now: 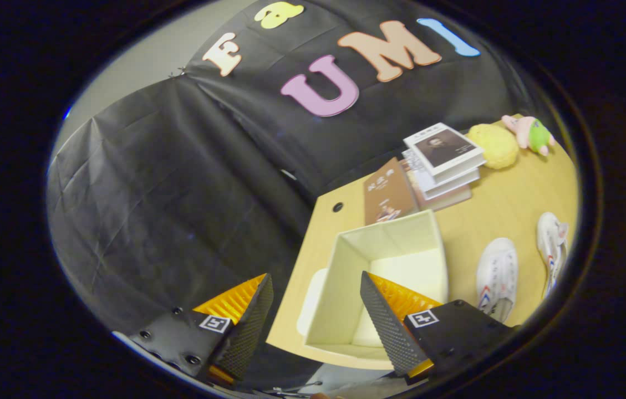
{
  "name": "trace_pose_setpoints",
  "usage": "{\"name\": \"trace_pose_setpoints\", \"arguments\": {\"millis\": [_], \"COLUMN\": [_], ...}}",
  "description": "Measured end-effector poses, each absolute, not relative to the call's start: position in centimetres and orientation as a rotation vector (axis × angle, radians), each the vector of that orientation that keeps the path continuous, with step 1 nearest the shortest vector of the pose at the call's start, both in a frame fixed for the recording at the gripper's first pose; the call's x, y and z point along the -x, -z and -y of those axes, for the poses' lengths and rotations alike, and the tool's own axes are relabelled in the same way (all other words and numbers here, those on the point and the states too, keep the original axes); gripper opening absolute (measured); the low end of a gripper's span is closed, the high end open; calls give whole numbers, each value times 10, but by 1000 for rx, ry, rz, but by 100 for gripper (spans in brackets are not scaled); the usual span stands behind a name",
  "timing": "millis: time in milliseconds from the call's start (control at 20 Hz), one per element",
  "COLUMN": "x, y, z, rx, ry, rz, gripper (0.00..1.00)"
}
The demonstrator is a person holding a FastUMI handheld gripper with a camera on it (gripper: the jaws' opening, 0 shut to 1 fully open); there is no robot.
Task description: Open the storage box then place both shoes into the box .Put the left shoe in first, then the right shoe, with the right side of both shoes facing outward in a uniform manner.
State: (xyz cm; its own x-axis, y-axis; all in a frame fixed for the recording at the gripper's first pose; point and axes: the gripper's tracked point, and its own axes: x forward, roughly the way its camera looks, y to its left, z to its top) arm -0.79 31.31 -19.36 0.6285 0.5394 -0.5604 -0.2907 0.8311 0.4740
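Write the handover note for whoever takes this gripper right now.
Gripper: fingers open, empty, held above the storage box.
Box: open, nothing visible inside, on the wooden table; what may be its lid lies beside it.
Two white shoes lie on the table beside the box; which is left or right I cannot tell.
Done: box opened.
Left: left shoe in first, then the right, right sides facing outward.

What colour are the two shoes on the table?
White shoes with red and blue side marks, beyond the open gripper in the gripper view.
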Motion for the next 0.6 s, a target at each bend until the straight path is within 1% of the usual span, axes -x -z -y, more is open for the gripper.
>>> {"name": "trace_pose_setpoints", "arguments": {"millis": [200, 600], "x": [-4, -1], "y": [213, 260], "z": [-246, -128], "rx": [-260, -16], "ry": [-328, -110], "rz": [-713, -726], "gripper": [99, 100]}}
